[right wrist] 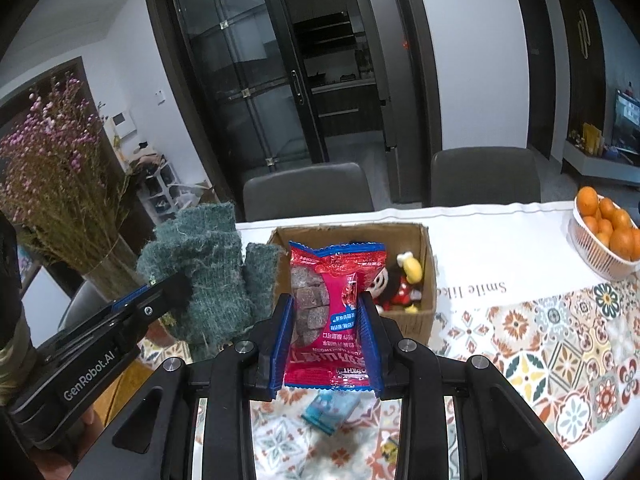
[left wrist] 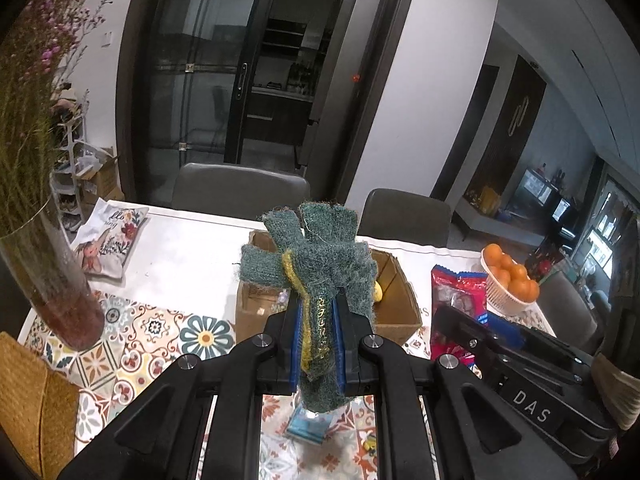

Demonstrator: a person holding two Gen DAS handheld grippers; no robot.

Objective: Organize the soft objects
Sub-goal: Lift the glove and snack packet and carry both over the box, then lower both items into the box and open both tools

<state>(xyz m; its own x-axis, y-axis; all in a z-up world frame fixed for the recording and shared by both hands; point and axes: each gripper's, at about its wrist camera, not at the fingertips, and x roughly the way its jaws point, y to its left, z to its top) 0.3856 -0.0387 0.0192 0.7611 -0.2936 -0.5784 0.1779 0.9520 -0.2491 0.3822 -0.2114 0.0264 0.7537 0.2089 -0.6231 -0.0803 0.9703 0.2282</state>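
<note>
A fuzzy green knitted glove (left wrist: 316, 264) is pinched in the left gripper (left wrist: 318, 320), a red crinkly snack packet (right wrist: 332, 312) in the right gripper (right wrist: 328, 320), both near the open brown cardboard box (right wrist: 424, 280).

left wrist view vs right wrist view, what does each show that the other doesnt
Only the left wrist view shows the floral printed pillow at the table's far left and the yellow trim and gold-lettered label on the green knitted glove clamped in the left gripper.

Only the right wrist view shows the red-and-black mouse plush toy lying inside the brown cardboard box.

Both show the glove, the box, the red plastic snack packet shut in the right gripper, the white basket of oranges and the glass vase of dried flowers.
</note>
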